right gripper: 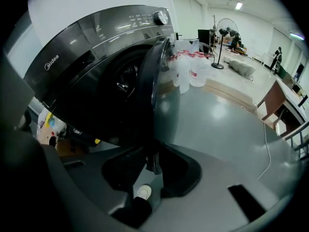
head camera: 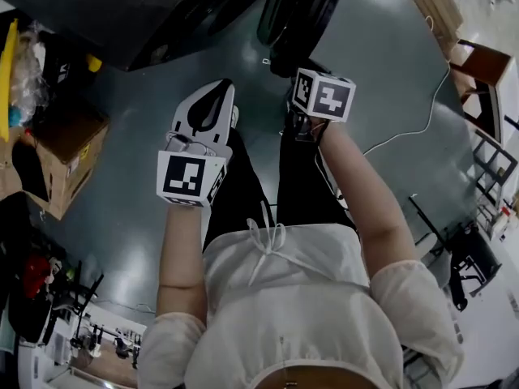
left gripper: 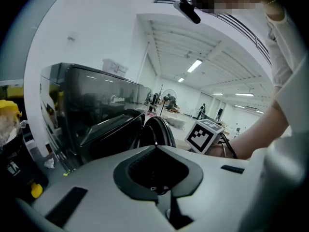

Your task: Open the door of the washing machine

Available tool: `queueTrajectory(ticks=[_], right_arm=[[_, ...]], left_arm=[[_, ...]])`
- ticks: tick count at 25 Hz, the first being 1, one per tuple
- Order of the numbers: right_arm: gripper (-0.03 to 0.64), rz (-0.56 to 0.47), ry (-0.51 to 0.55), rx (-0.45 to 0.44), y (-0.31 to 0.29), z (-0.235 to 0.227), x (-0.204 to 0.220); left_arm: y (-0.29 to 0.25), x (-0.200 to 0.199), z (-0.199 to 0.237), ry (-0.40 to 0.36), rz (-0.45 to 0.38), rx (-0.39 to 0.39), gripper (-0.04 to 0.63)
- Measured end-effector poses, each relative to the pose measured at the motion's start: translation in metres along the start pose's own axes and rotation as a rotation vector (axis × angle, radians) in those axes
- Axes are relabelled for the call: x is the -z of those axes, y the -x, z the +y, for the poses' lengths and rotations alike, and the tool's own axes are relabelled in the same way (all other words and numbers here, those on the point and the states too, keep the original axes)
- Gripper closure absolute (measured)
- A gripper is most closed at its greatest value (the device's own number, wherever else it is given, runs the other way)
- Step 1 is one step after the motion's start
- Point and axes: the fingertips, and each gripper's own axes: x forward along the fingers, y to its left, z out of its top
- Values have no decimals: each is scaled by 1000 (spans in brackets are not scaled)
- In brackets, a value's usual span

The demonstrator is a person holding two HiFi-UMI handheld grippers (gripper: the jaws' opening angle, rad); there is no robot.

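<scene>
Right gripper (right gripper: 153, 169) fingers, nearly closed, pinch the door (right gripper: 155, 95) rim; left gripper (left gripper: 158, 187) closed, empty. Pull smoothly along the hinge arc.

A cardboard box (head camera: 69, 148) sits well left of the left gripper (head camera: 217, 96), and a white cable (head camera: 427, 120) trails far to its right.

- Floor (right gripper: 227, 120): grey-green and glossy, with soft patches of reflected light. It runs back to the pedestal fan (right gripper: 223, 30).
- Ceiling light strips (right gripper: 240, 5): lit, above the fan.
- Wall (right gripper: 186, 11): pale, left of the fan.
- Clear plastic containers (right gripper: 190, 69) with red at the top: on the floor left of the fan, nearer the camera. Bags or jugs, cannot tell.
- Brown desk (right gripper: 274, 98): right of the fan, nearer the camera.
- White cable (right gripper: 265, 149): loose on the floor by the desk, well apart from the fan.
- Distant person (right gripper: 278, 54): standing right of the fan.
</scene>
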Motion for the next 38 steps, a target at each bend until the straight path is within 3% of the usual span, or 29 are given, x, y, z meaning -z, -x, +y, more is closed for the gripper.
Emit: queueTrajectory(ticks=[9,15,31,38], right_arm=[[546,-79,-74,145,32,-106,5],[541,-120,-84,188,44,-172,-3],[529,-94,76,110,56,-311,-55],[518,-79,70,78,60,-363,-84]], left_arm=[[-57,-3,-72,-97,71,205,574],[-92,-4,-117,-145,109,281,574],[-224,-24,-222,-115,130,268,574],[-265,-29,-261,-123,136,257,574]])
